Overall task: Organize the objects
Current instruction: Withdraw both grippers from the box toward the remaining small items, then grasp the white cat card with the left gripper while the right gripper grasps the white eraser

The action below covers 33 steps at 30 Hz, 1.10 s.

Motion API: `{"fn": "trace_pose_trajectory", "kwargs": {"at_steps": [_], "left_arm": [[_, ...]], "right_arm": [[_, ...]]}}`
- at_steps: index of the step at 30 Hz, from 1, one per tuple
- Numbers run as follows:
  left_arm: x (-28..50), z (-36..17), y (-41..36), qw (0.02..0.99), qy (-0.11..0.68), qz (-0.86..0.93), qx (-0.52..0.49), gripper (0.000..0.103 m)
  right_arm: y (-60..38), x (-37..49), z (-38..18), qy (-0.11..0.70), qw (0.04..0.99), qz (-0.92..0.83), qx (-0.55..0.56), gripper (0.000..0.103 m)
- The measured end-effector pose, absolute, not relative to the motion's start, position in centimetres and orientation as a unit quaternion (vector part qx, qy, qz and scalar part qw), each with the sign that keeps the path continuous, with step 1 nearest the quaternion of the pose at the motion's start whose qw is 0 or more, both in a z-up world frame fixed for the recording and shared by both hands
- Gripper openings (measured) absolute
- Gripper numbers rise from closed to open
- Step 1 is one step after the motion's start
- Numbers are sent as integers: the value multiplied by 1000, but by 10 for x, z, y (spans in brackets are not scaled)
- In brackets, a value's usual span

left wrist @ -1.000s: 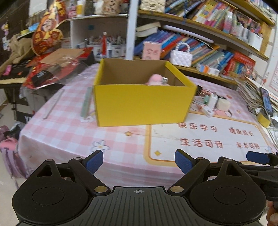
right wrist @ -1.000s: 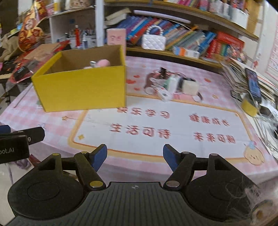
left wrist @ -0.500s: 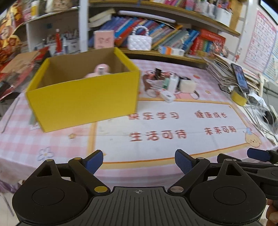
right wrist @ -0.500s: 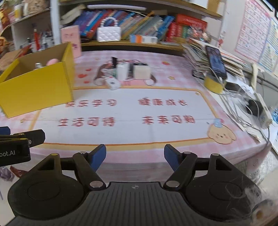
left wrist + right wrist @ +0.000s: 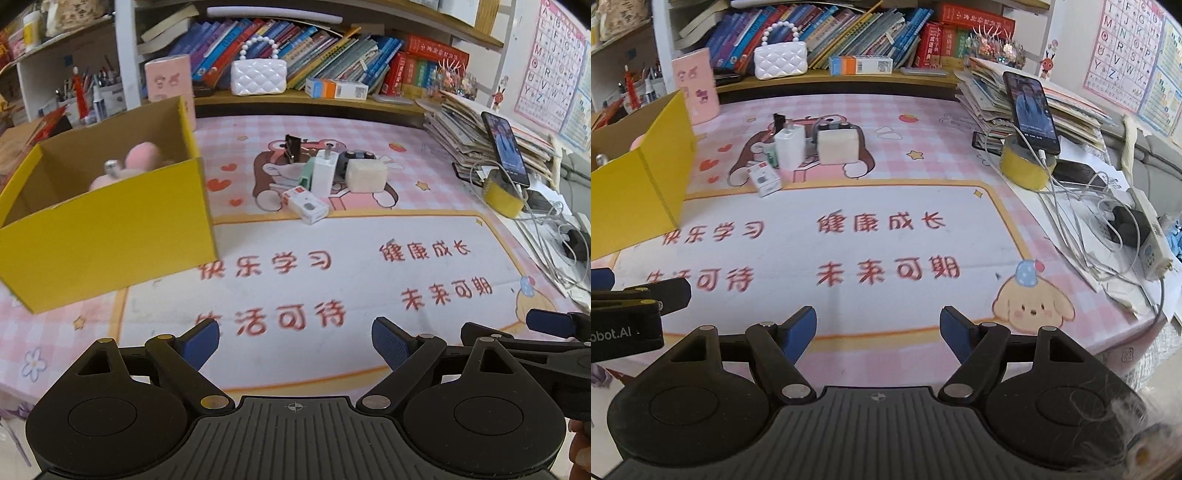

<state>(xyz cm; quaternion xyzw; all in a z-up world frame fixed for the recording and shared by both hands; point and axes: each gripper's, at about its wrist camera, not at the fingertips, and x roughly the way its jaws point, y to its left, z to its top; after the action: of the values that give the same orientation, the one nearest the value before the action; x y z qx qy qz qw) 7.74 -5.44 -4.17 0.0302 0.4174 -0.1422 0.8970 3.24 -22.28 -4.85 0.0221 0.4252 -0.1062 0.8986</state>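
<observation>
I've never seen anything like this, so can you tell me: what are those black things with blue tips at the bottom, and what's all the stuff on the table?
Those are two grabbing tools, like big tongs, and a person holds one in each hand. Each tool carries a camera that looks out along its two blue-tipped fingers, so you get one picture from the left gripper and one from the right gripper. Both are open and hold nothing. On the pink table mat stands a yellow box with a pink toy inside. Further back lies a little pile: a white charger, a small white packet and a pale block. At the right, a phone leans up from a yellow tape roll.
</observation>
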Motion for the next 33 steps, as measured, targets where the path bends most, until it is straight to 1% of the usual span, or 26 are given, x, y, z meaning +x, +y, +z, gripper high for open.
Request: {"fn": "trace_pose_trajectory", "kwargs": {"at_steps": [15,22,28,30,33], "left_arm": [[136,-30,-102,919,383,-92,3,90],[168,-36,-115,920,387,-69,-3,90],[195,-49,-127,915,400,-55,2,87],[205,-55,-132,914,404,-48,9,83],[217,-61,-136,912,408,-40,10,82]], "right_arm": [[-281,103,-44,403,912,-70,28,72],[-302,126,-48,395,916,-67,14,72],[-315,144,-49,392,917,-68,37,72],[-316,149,-49,389,918,-66,37,72],[-320,157,-48,385,920,-64,37,72]]}}
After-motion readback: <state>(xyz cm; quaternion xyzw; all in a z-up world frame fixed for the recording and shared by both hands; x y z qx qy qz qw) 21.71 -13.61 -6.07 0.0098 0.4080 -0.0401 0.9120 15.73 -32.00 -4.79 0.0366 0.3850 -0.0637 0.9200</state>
